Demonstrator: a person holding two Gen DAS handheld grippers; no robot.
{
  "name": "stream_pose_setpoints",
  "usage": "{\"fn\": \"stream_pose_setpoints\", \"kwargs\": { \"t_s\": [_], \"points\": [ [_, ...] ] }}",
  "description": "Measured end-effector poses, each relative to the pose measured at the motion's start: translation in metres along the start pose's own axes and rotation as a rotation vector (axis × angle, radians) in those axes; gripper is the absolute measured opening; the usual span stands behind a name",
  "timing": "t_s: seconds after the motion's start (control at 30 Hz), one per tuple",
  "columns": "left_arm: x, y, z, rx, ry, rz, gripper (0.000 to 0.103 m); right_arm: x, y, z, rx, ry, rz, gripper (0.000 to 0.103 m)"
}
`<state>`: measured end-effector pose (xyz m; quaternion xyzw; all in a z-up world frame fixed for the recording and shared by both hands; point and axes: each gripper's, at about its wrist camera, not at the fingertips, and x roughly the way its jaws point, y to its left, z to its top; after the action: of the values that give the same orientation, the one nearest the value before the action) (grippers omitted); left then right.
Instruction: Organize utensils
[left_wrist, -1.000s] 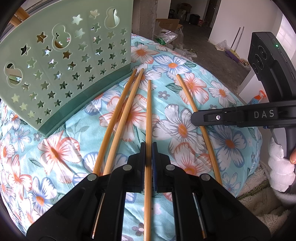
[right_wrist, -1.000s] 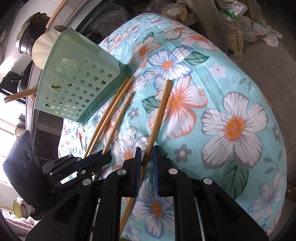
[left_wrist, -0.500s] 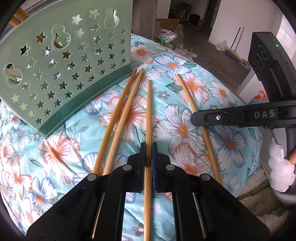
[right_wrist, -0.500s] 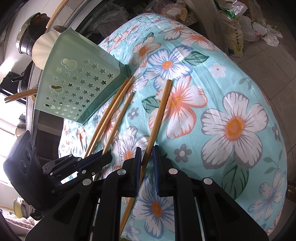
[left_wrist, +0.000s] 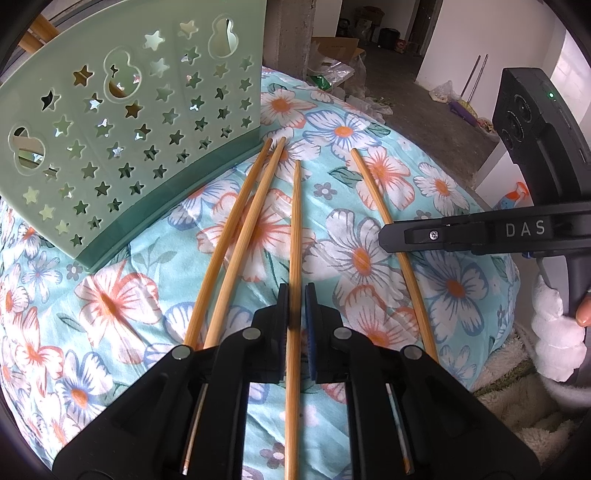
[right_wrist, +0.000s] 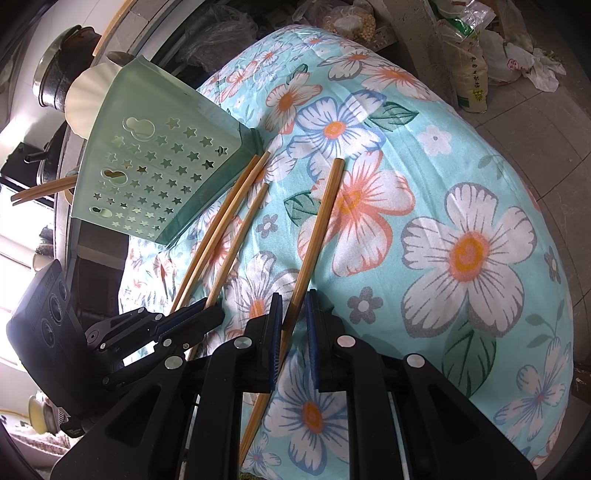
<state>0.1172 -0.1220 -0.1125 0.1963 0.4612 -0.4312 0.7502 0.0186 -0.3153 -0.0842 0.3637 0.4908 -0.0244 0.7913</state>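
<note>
Chopsticks lie in a loose fan of four on the floral cloth (left_wrist: 110, 302), their far ends near the foot of the green star-punched holder (left_wrist: 122, 147), which stands tilted at the cloth's far left. The pair of chopsticks (left_wrist: 236, 236) on the left lies side by side, its tips almost at the holder's dark base. The third chopstick (left_wrist: 294, 258) runs straight between the fingers of the left gripper (left_wrist: 296, 306); those jaws have just been opening a little, and a thin gap shows on the right side of the stick, so they no longer clamp it. The fourth chopstick (right_wrist: 317, 236) lies well apart to the right, passing between the fingers of the right gripper (right_wrist: 293, 314), which stand slightly apart with the stick loose between them. Bags and sacks (right_wrist: 469, 74) sit on the floor beyond the cloth.
</note>
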Motion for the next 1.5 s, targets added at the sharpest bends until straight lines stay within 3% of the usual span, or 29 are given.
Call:
{"fn": "stream_pose_setpoints", "kwargs": {
  "t_s": [0.03, 0.17, 0.57, 0.73, 0.87, 0.9, 1.17, 1.5],
  "points": [
    [0.000, 0.001, 0.001, -0.008, 0.002, -0.012, 0.012, 0.000, 0.000, 0.000, 0.001, 0.005, 0.007, 0.015],
    [-0.004, 0.001, 0.007, -0.008, -0.013, -0.024, 0.016, -0.005, 0.007, 0.005, -0.008, -0.001, 0.027, 0.033],
    [0.014, -0.012, 0.026, 0.005, 0.026, 0.016, 0.016, 0.019, 0.021, 0.024, -0.011, -0.004, -0.025, 0.033],
    [0.022, -0.022, 0.030, 0.029, 0.057, 0.075, 0.016, 0.035, 0.030, 0.030, -0.006, -0.009, -0.043, 0.025],
    [0.027, -0.039, 0.032, 0.053, 0.056, 0.143, 0.012, 0.046, 0.029, 0.034, 0.026, -0.022, -0.025, 0.013],
    [0.027, -0.042, 0.032, 0.057, 0.053, 0.158, 0.006, 0.048, 0.031, 0.034, 0.036, -0.023, -0.012, 0.012],
    [0.016, -0.067, 0.036, 0.064, 0.012, 0.227, 0.005, 0.045, 0.038, 0.035, 0.061, -0.057, 0.059, 0.010],
    [-0.015, -0.053, 0.045, 0.041, -0.041, 0.258, 0.005, 0.001, 0.043, 0.051, -0.010, -0.134, 0.076, 0.007]
  ]
}}
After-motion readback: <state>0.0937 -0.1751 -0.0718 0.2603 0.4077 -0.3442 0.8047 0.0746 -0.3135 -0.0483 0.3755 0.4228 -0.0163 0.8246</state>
